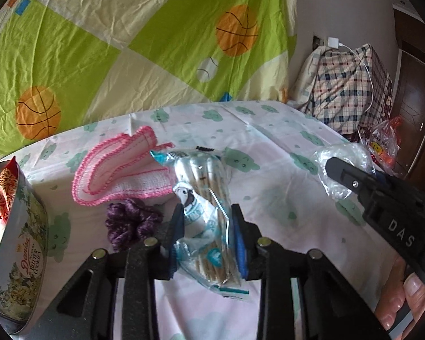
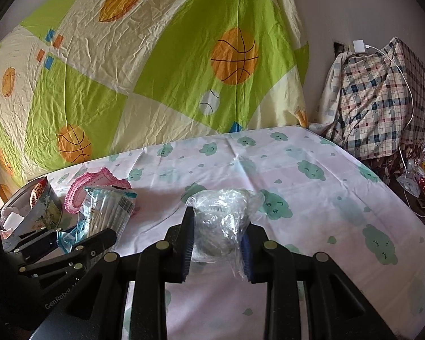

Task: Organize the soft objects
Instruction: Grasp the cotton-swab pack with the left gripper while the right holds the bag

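I see glossy, crinkly clear plastic on the cotton-swab packet (image 1: 204,212) and the wad of wrap (image 2: 223,223); the pink-edged cloth (image 1: 119,175) looks woven and matt, the cookie tin (image 1: 22,255) shiny printed metal.

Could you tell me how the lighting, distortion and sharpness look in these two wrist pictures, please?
Left wrist view: soft daylight, no harsh glare; fisheye bends the table edge into an arc, corners vignetted black; the cotton swab packet in the left tongs is sharp. Right wrist view: the same curvature; the crinkled clear plastic bag in the right tongs shows mild sheen; the cookie tin looks slightly soft.
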